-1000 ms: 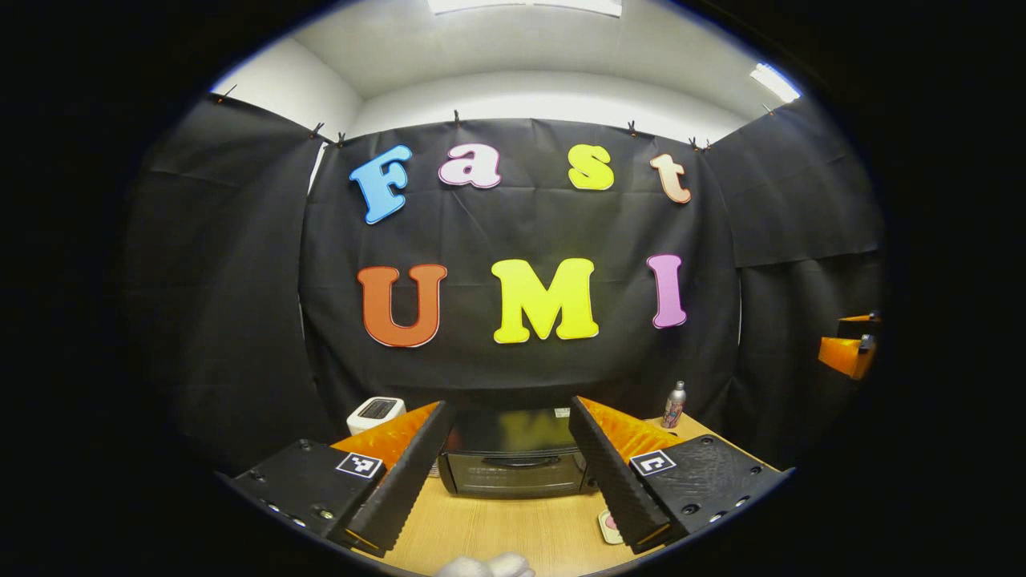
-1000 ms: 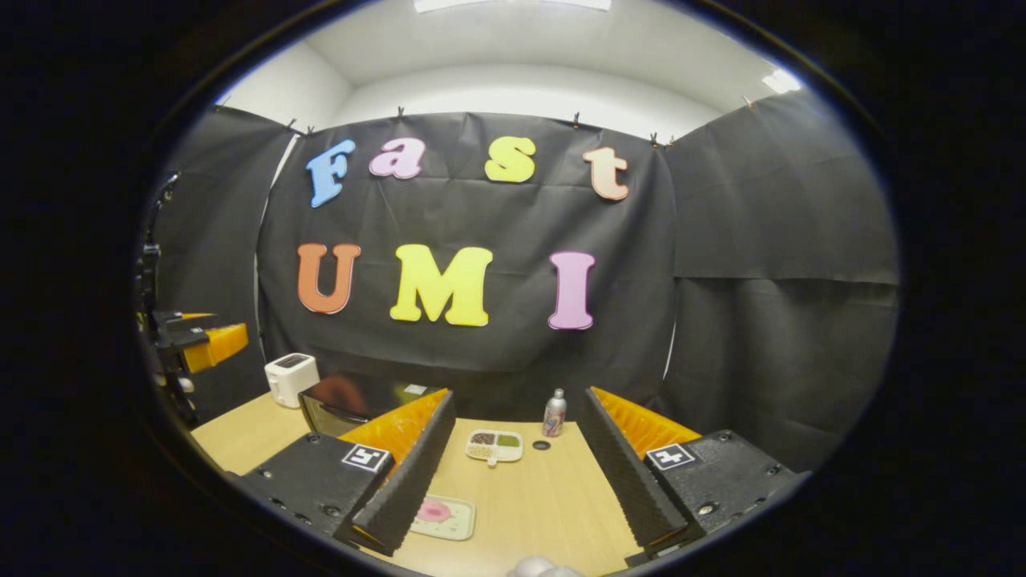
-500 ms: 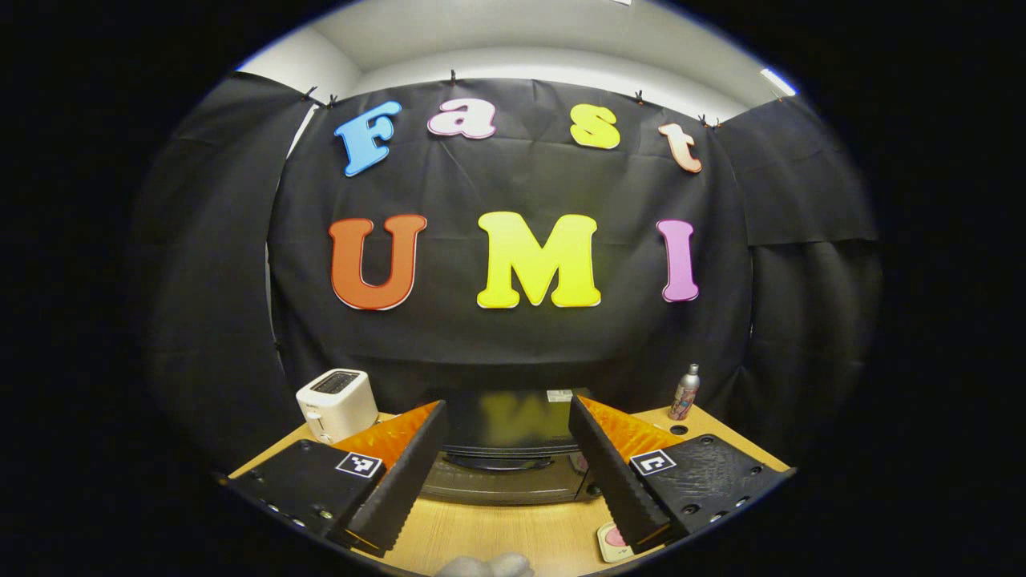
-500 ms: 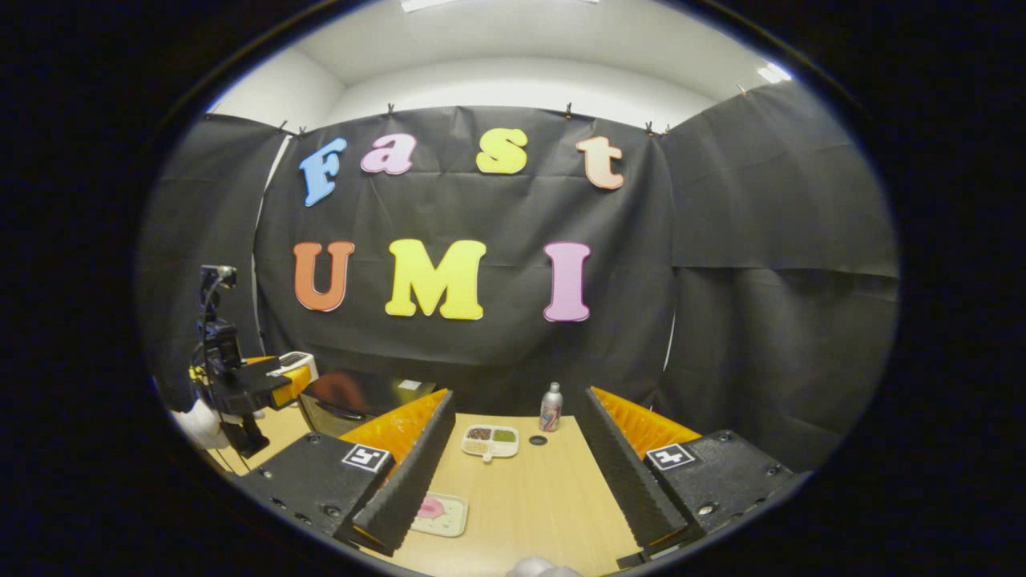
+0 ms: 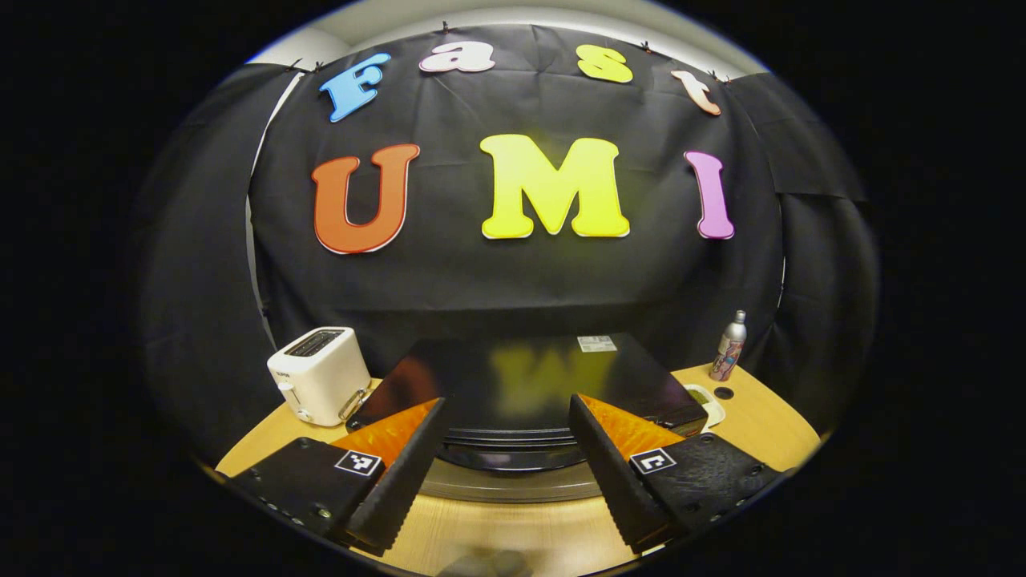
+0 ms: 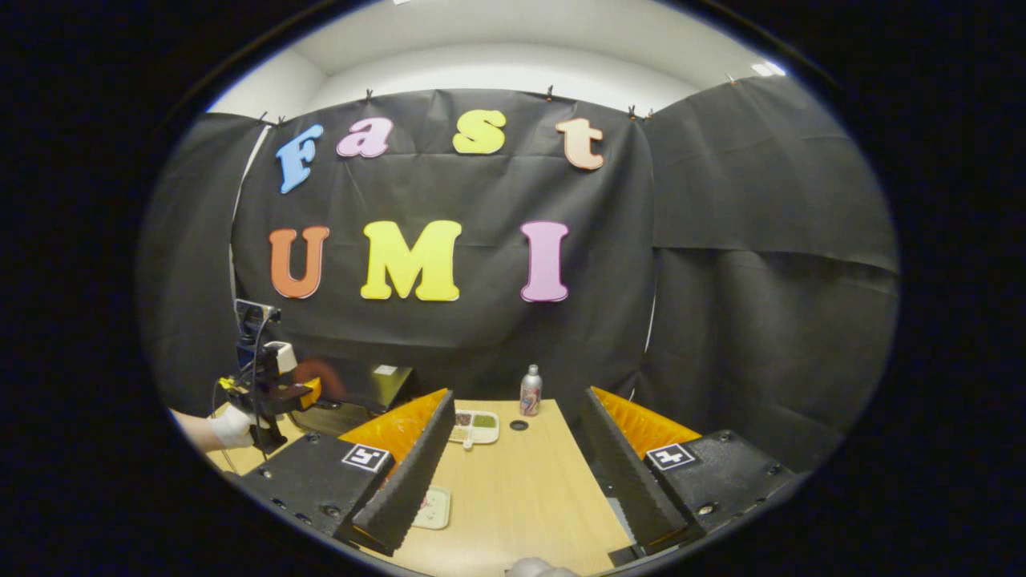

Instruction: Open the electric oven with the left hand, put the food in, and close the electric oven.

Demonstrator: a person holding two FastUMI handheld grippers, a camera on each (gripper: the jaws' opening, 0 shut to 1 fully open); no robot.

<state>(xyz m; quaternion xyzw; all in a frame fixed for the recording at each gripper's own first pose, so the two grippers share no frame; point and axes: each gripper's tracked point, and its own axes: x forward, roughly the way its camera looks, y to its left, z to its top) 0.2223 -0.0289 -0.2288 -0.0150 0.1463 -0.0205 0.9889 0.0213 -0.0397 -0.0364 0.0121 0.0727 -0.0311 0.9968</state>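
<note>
Left gripper [image 5: 506, 465]: jaws wide, nothing between them, poised close over the front edge of the electric oven [image 5: 521, 385]. The oven is black with a glossy top; it sits on the wooden surface [image 5: 769, 425] against the back cloth. Its handle bar [image 5: 513, 458] lies just ahead of the fingers, in the gap between them. Cannot tell whether either finger touches it. Door looks closed.

White toaster [image 5: 319, 375] just beside the oven on its left. Small metal bottle [image 5: 729, 349] upright near the back, right of the oven, with a dark round cap [image 5: 723, 393] on the surface by its foot. A white dish rim [image 5: 705, 405] peeks from behind the oven's right corner.

Right gripper [image 6: 513, 473]: jaws wide, holding nothing, above the surface [image 6: 529, 497], well apart from the oven [image 6: 353, 389]. Ahead of it a divided tray of food [image 6: 473, 426], the bottle [image 6: 530, 391] beyond. A small flat plate [image 6: 433, 506] lies beside its left finger. In the right gripper view, far left, a gloved hand [image 6: 232, 425] holds the left gripper at the oven's front.
</note>
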